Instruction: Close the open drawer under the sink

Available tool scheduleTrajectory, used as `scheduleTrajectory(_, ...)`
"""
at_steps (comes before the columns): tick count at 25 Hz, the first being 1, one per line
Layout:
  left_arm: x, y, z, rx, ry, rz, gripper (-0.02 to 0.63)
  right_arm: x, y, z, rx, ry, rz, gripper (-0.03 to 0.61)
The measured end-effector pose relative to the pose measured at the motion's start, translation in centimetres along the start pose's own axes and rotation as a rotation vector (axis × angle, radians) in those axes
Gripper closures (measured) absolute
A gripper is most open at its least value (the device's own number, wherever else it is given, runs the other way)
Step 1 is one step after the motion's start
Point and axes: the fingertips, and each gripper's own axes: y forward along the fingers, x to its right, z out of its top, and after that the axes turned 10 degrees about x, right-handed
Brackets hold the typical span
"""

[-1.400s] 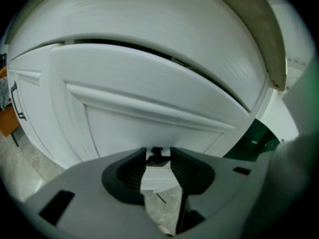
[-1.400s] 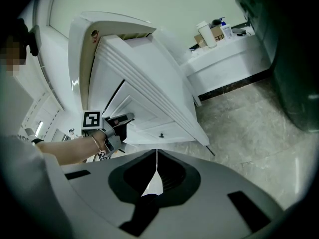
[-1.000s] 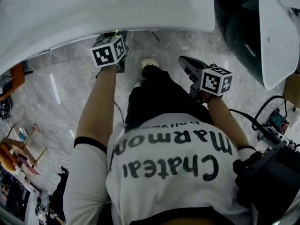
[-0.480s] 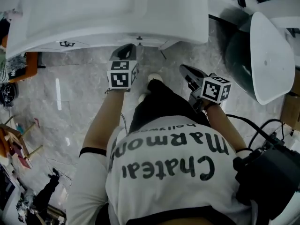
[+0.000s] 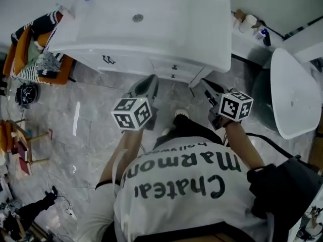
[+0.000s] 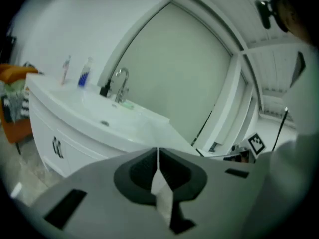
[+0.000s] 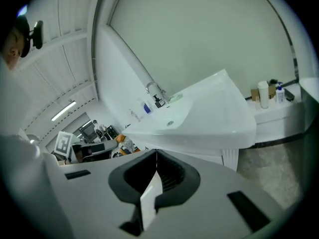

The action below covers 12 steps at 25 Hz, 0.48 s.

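The white sink (image 5: 166, 29) tops a white cabinet at the top of the head view. The drawer front (image 5: 174, 70) below the basin, with its small dark handles, looks level with the cabinet face. My left gripper (image 5: 150, 80) hangs in the air just short of that front, shut with nothing in it. My right gripper (image 5: 205, 83) is beside it to the right, also shut and empty. In the left gripper view the jaws (image 6: 157, 151) meet and point at the sink (image 6: 99, 123) and tap (image 6: 121, 81). In the right gripper view the jaws (image 7: 156, 153) meet below the sink (image 7: 199, 123).
A large white oval fixture (image 5: 292, 95) stands right of the cabinet. An orange chair (image 5: 30, 59) piled with cloth stands to its left. Bottles (image 5: 247, 23) sit on a ledge at the back right. The floor (image 5: 91, 115) is grey marble, with cables and clutter at the left edge.
Both grippers have risen and pulled back from under the sink's edge. The head view has lifted, so the whole sink top and cabinet front now show.
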Motion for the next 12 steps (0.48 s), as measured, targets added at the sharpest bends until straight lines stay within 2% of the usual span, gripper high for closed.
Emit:
scheduleTrajectory(2, -0.2, -2.9, 2.1, 0.072, 0.133, 0.034, 0.594, -1.2, -0.4, 1.1, 0.007, -0.046, -0.024, 0.568)
scheduleTrajectory(3, -0.3, -4.3, 2.7, 0.089, 0.171, 0.045, 0.594, -1.8, -0.6, 1.6, 0.01, -0.069, -0.031, 0.568)
scheduleTrajectory(8, -1.8, -10.0, 3.5, 0.132, 0.172, 0.144, 0.594, -4.7, -2.7, 3.6, 0.083, -0.125, -0.011, 0.568)
scheduleTrajectory(12, -1.7, -12.2, 2.2, 0.111, 0.132, 0.159, 0.594, -5.7, -4.4, 3.7, 0.094, -0.144, -0.004, 0.568)
